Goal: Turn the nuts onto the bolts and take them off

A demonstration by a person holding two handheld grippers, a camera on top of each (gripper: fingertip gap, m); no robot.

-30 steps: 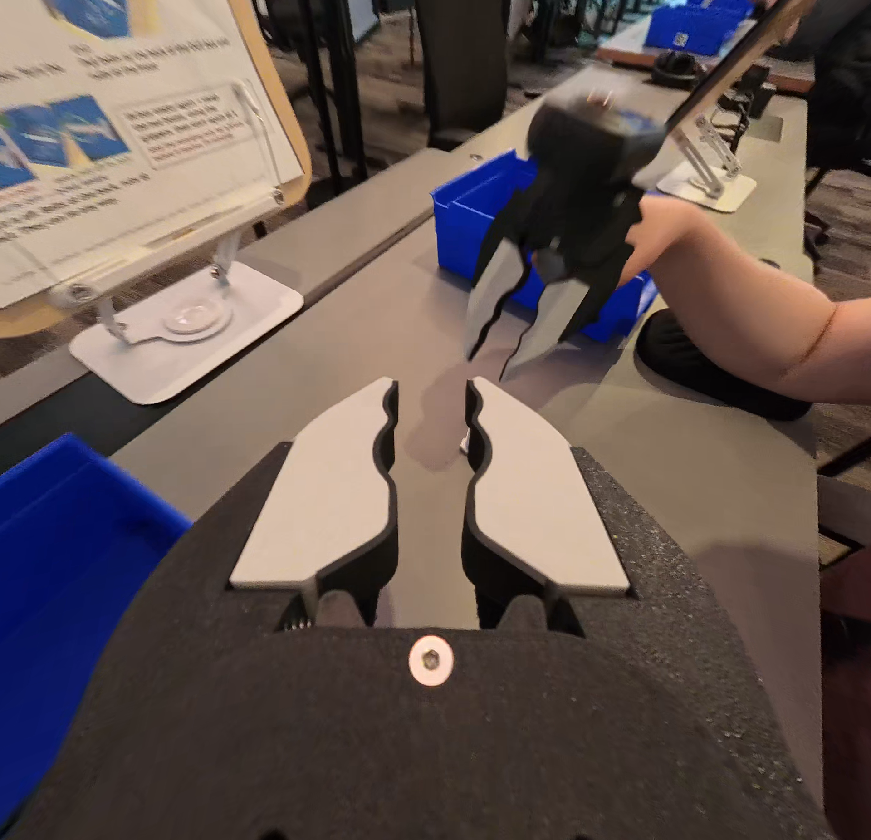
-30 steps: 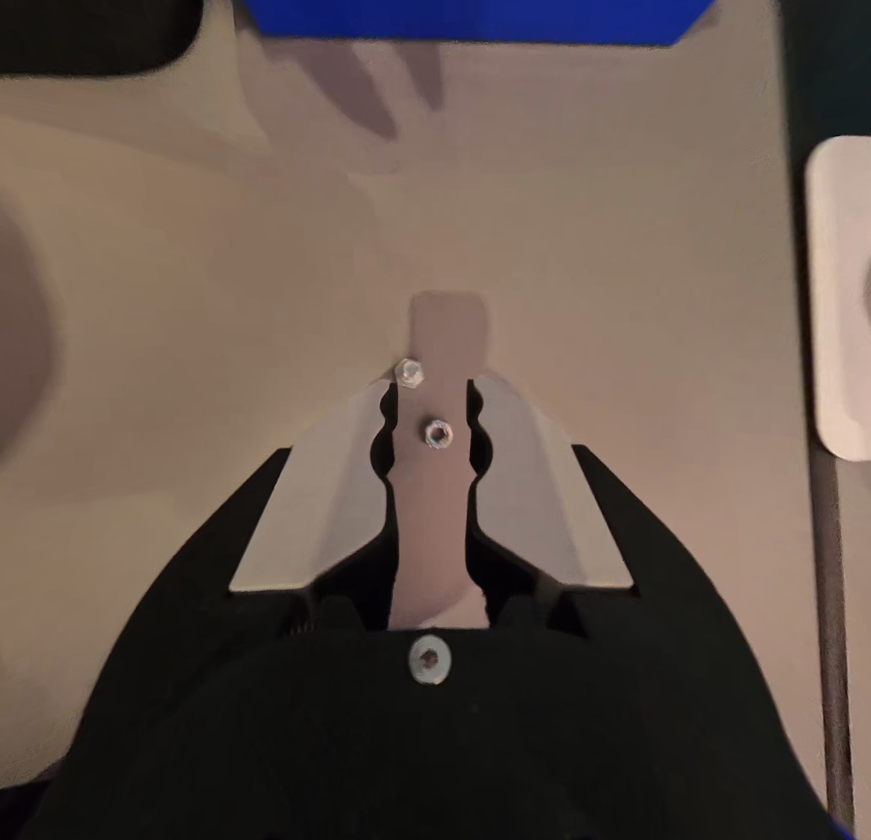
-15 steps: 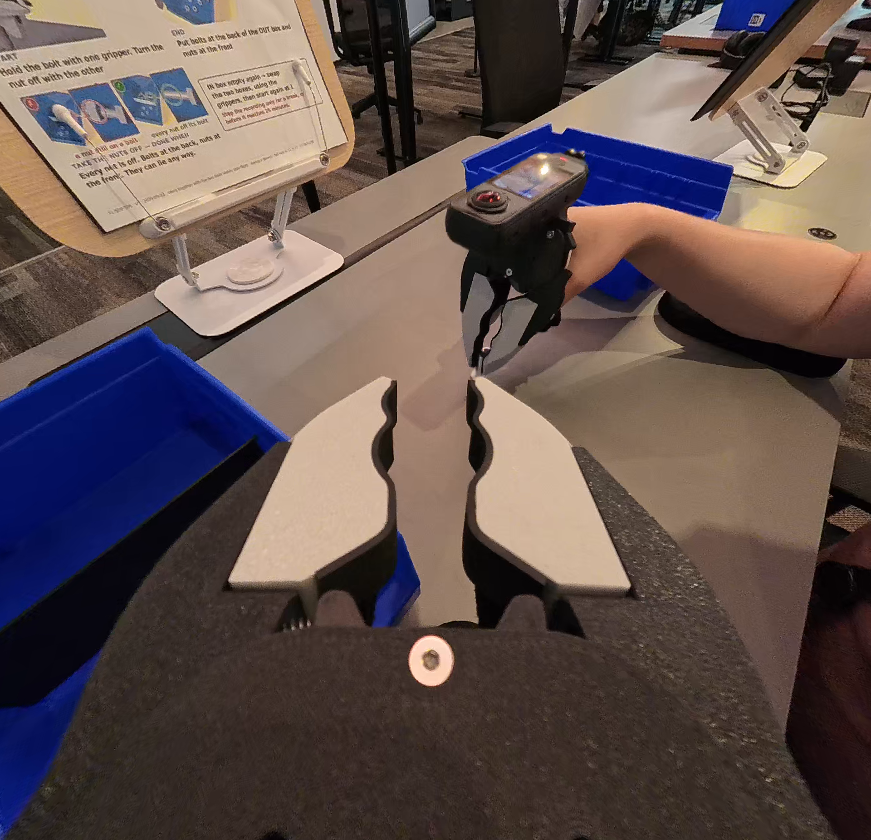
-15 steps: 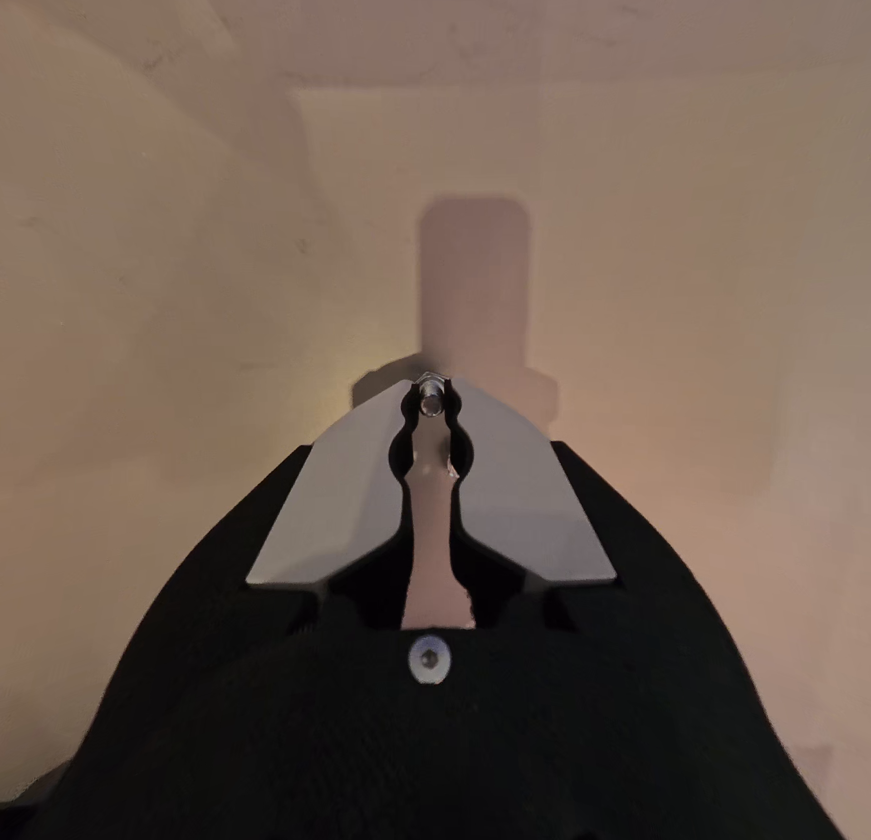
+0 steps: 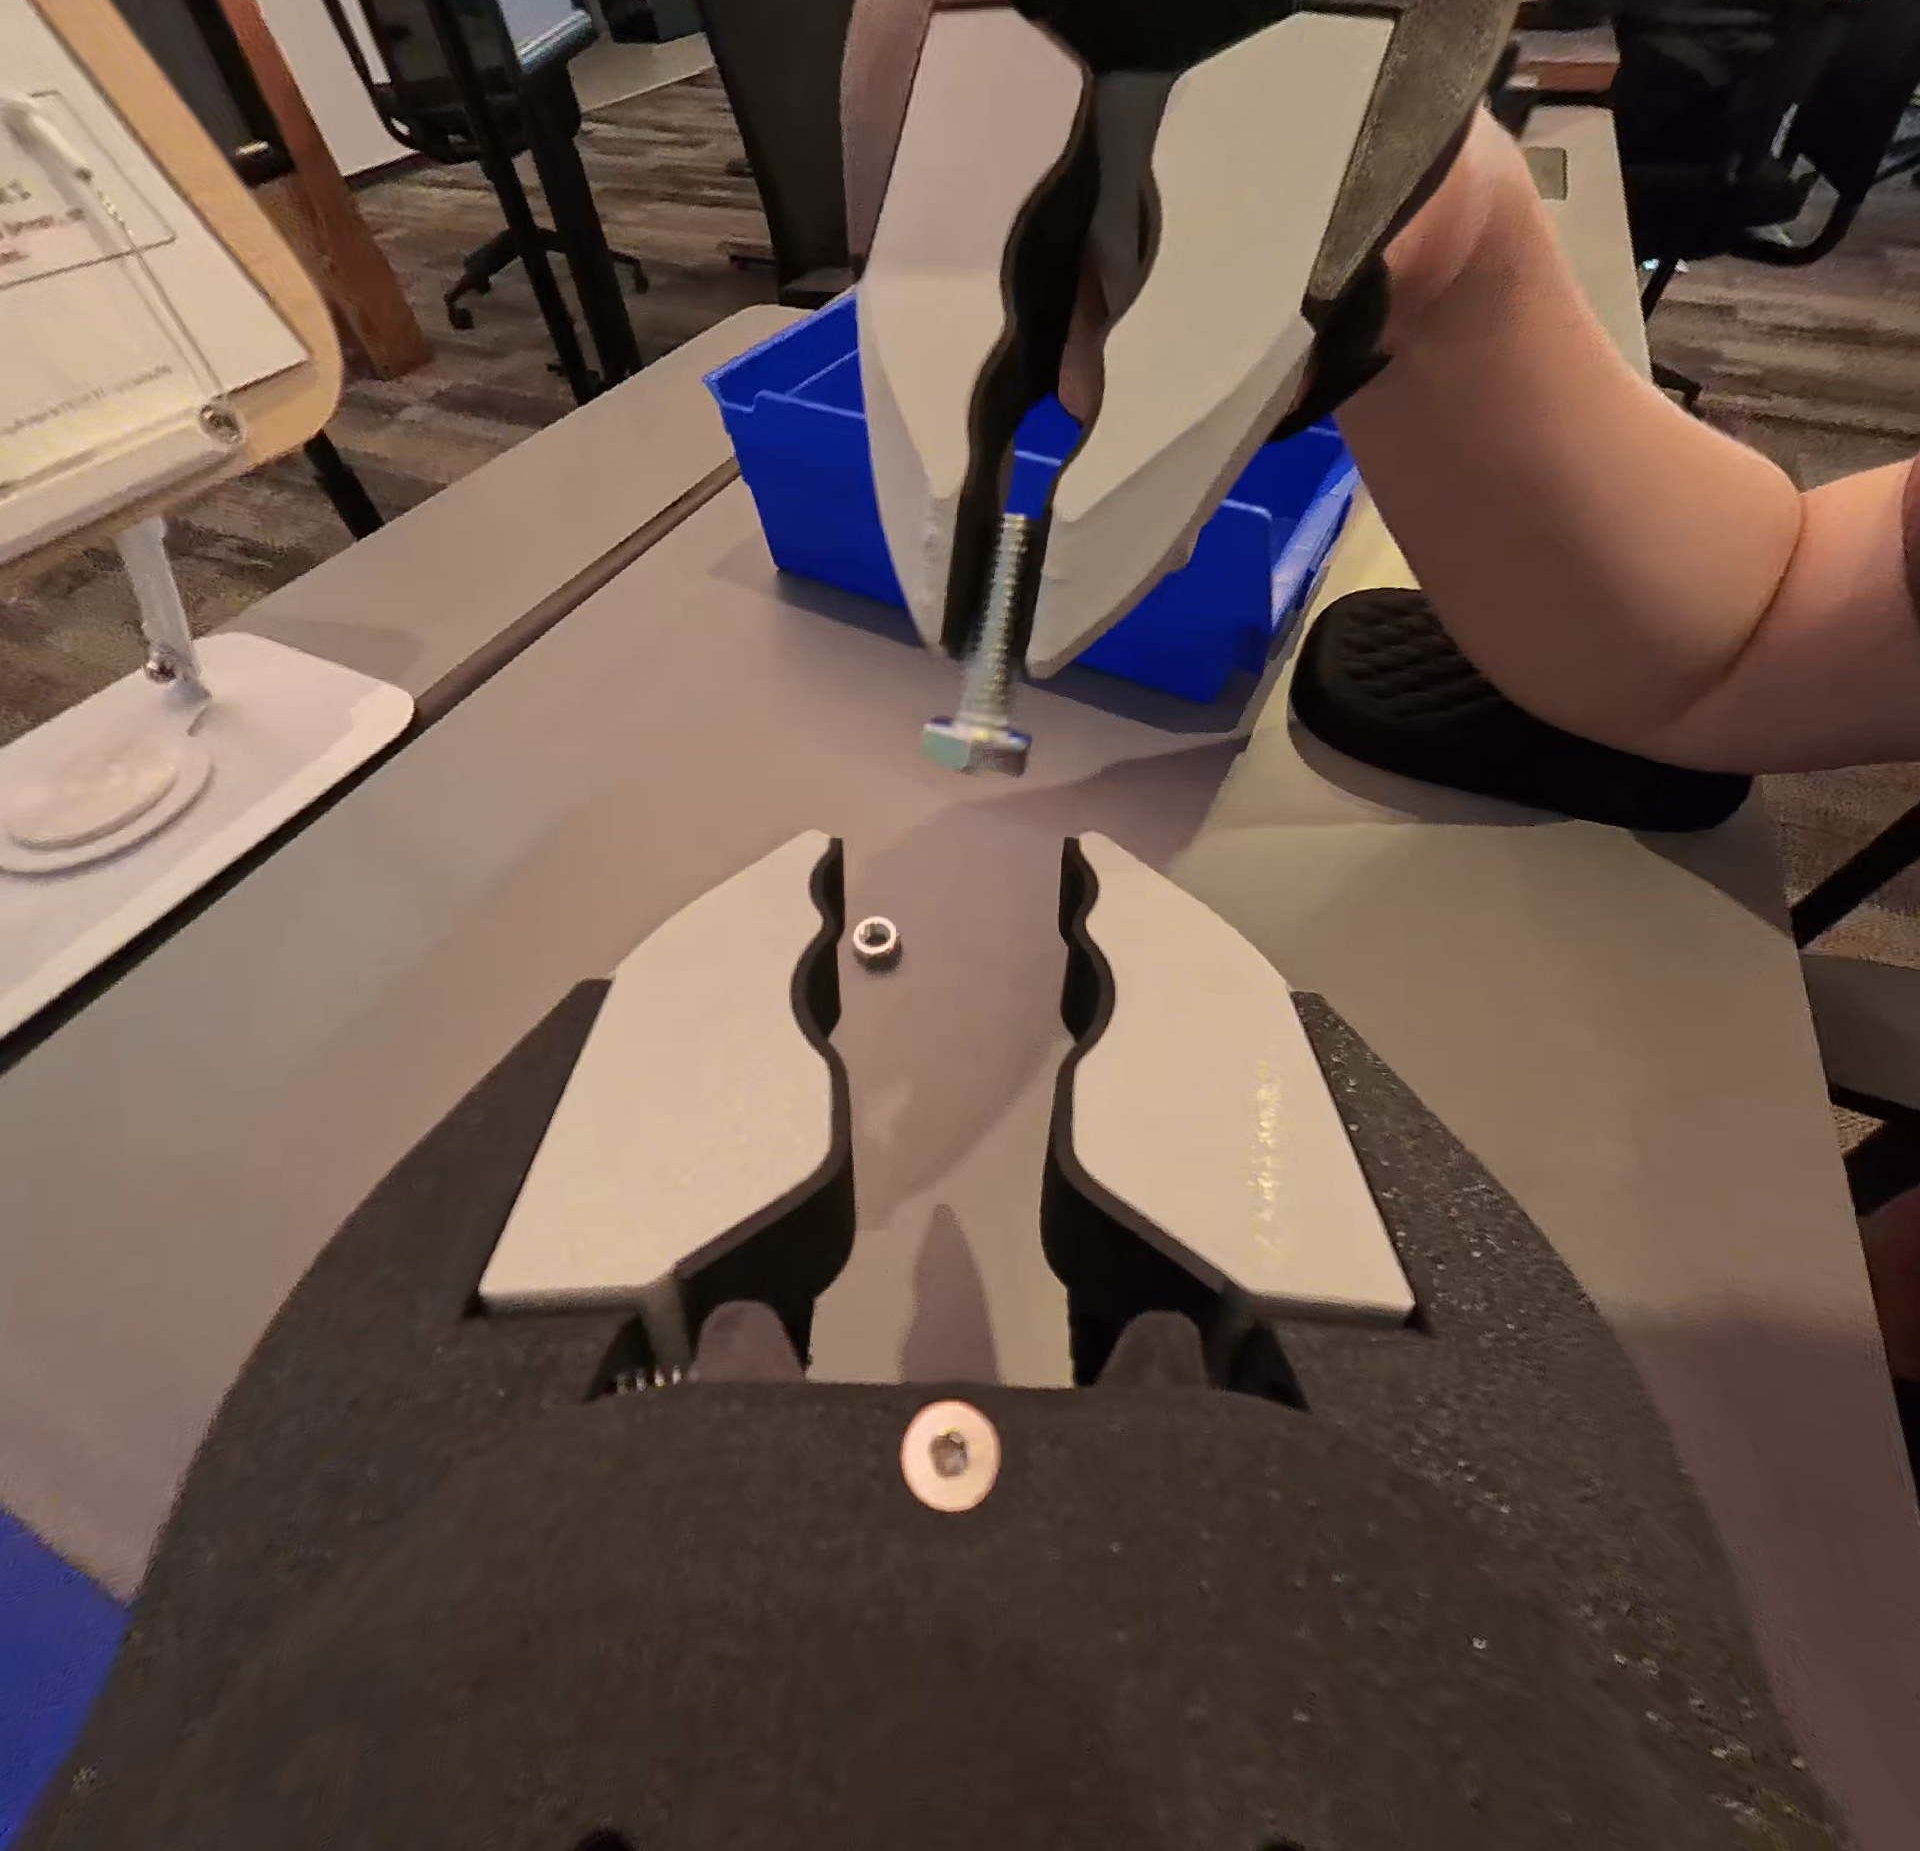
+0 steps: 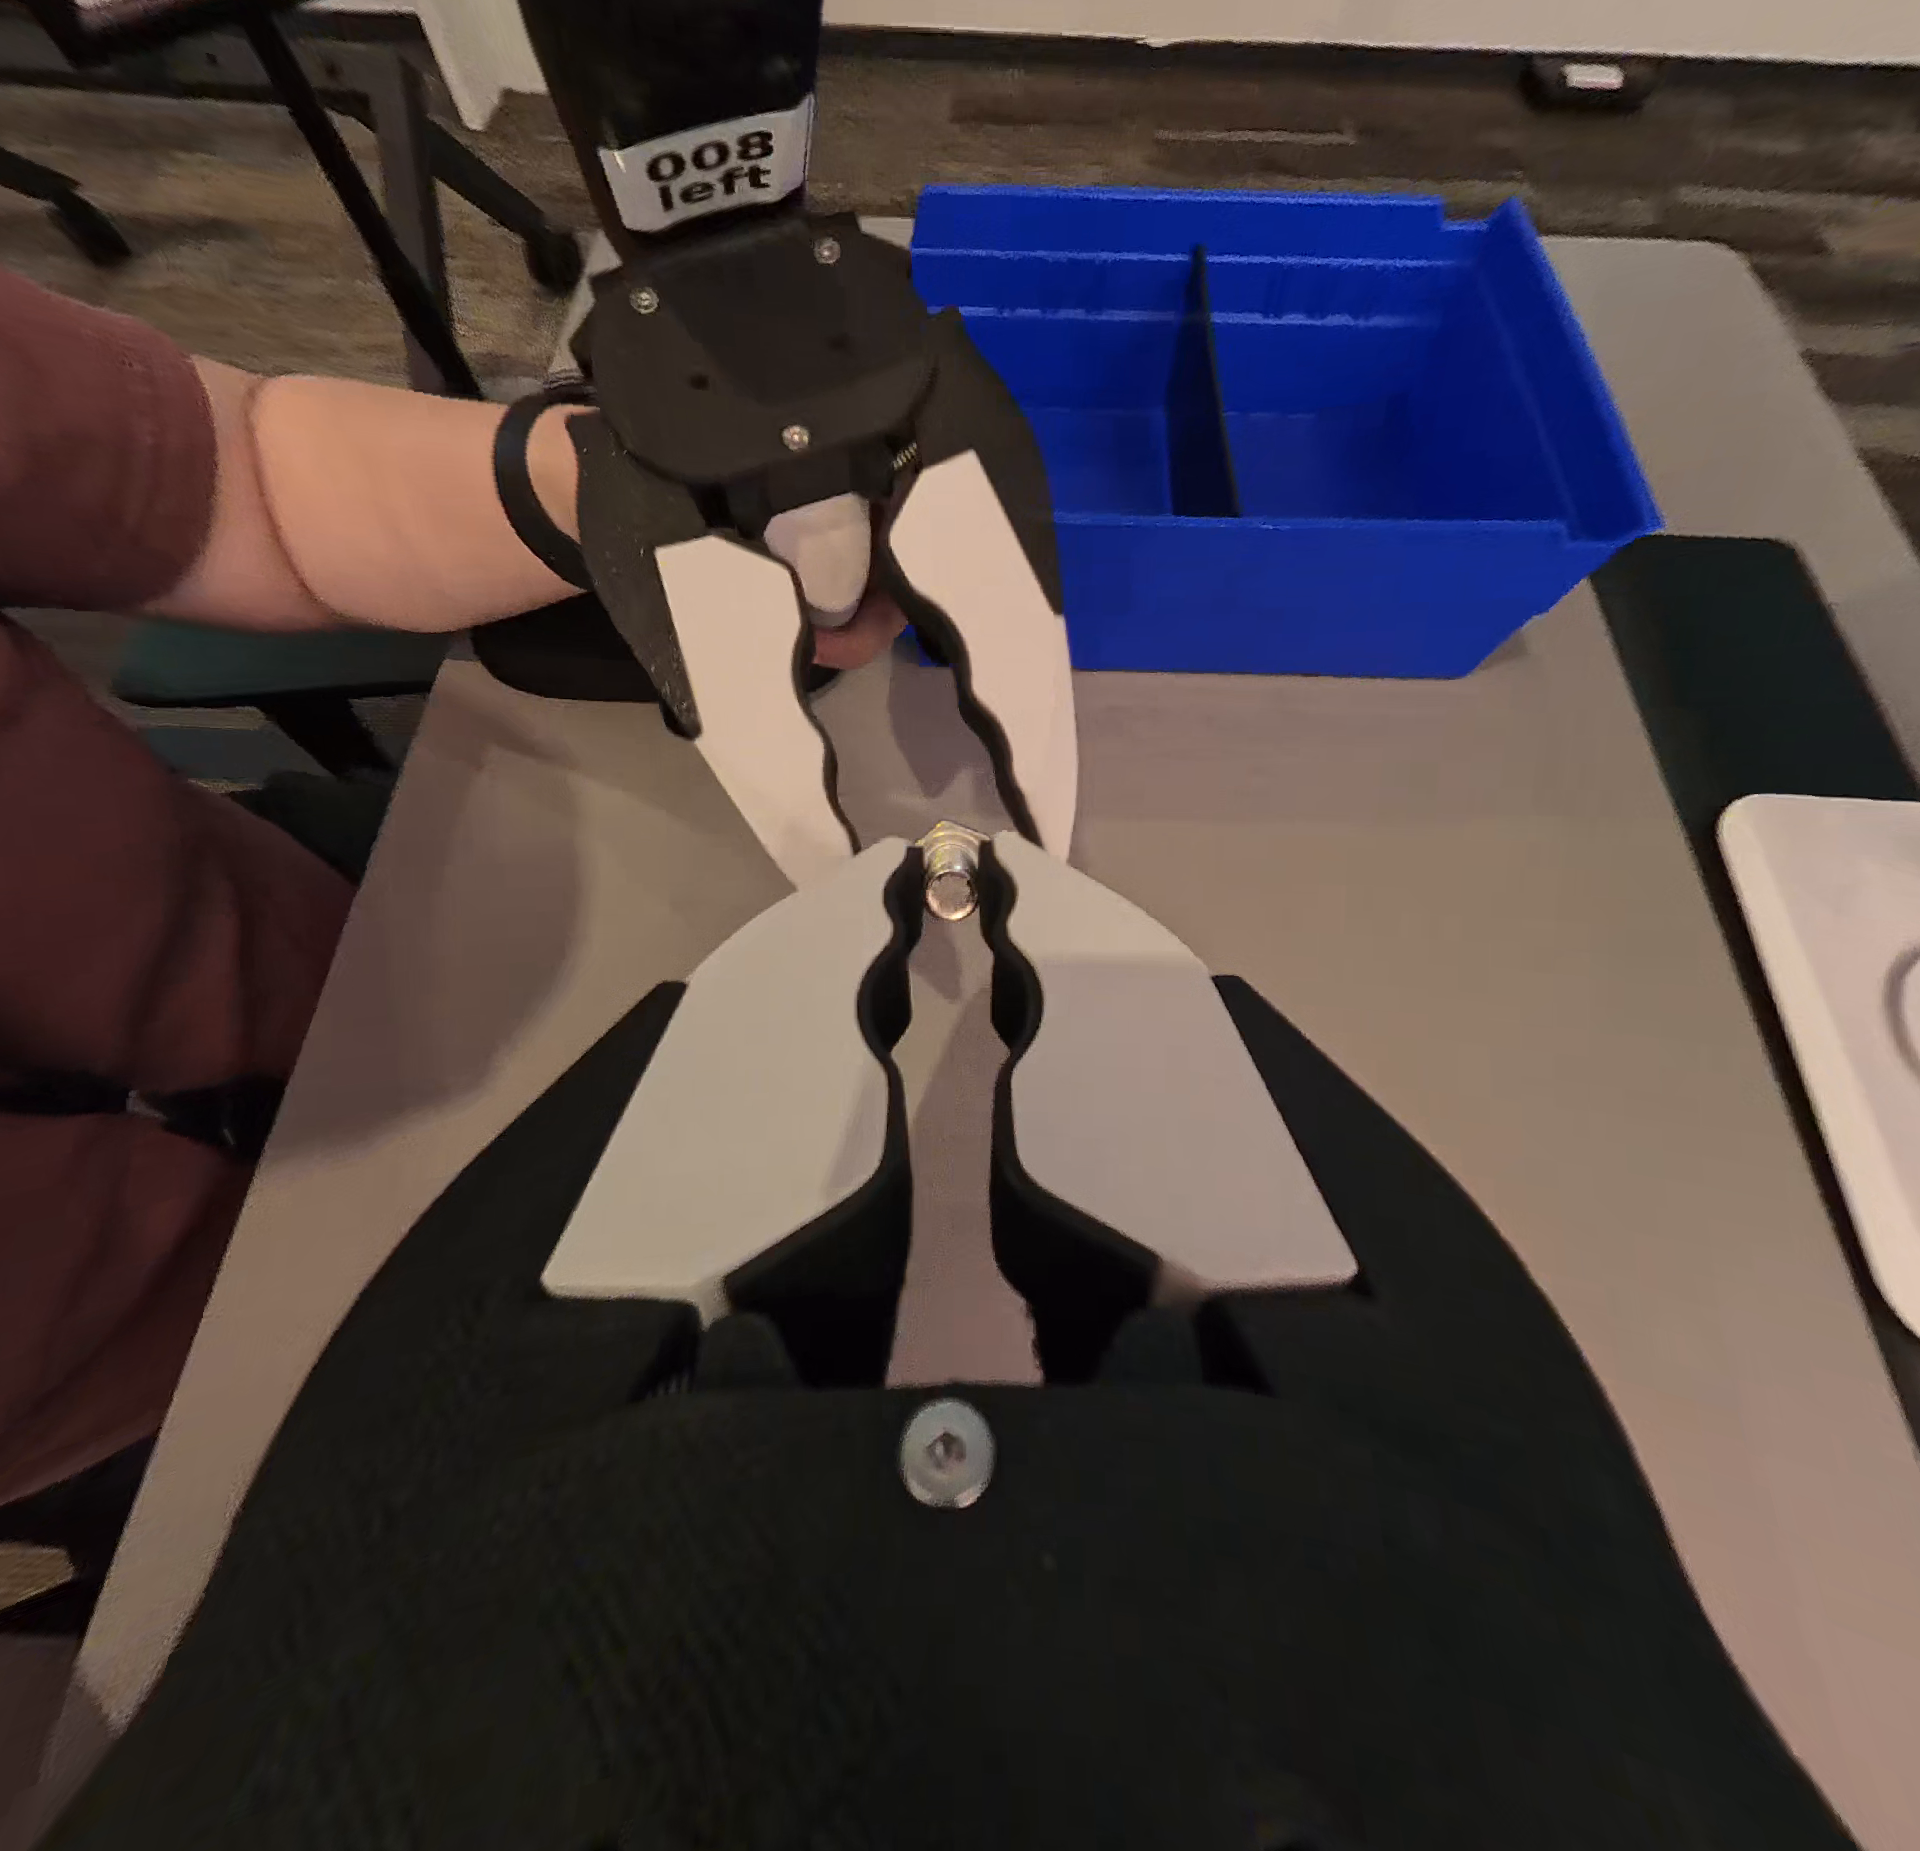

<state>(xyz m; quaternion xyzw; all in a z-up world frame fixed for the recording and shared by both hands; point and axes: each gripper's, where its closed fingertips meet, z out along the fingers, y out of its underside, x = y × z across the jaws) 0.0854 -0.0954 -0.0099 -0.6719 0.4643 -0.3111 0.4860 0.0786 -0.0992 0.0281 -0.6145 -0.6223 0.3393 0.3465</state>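
- Right tongs (image 5: 987, 648): pinching the bolt (image 5: 992, 638) by its threaded shank, near the free end; head (image 5: 975, 745) hanging downward above the worktop (image 5: 520, 918). In the right wrist view the bolt (image 6: 951, 882) is sitting in the foremost notch between the tips (image 6: 945, 856).
- Left tongs (image 5: 951, 851): standing spread, gripping nothing, hovering over the worktop just short of the bolt head.
- Nut (image 5: 876, 939): lying flat and loose on the worktop between the spread left fingers, closer to the left-hand one.
- Handling, as judged: bolt is looking stiff, steel, light, and likely slippery on its threads; the shank grip is suiting it, provided enough thread end stays free for the nut. Nut is appearing tiny and prone to skidding; taking it across two opposite flats seems best.
- Blue bin (image 5: 790, 419): standing beyond the bolt, divided inside.
- Second blue bin (image 6: 1299, 451): sitting behind the left tongs (image 6: 951, 825); compartments showing no contents.
- Document stand (image 5: 156, 721): standing well apart at the worktop's edge.
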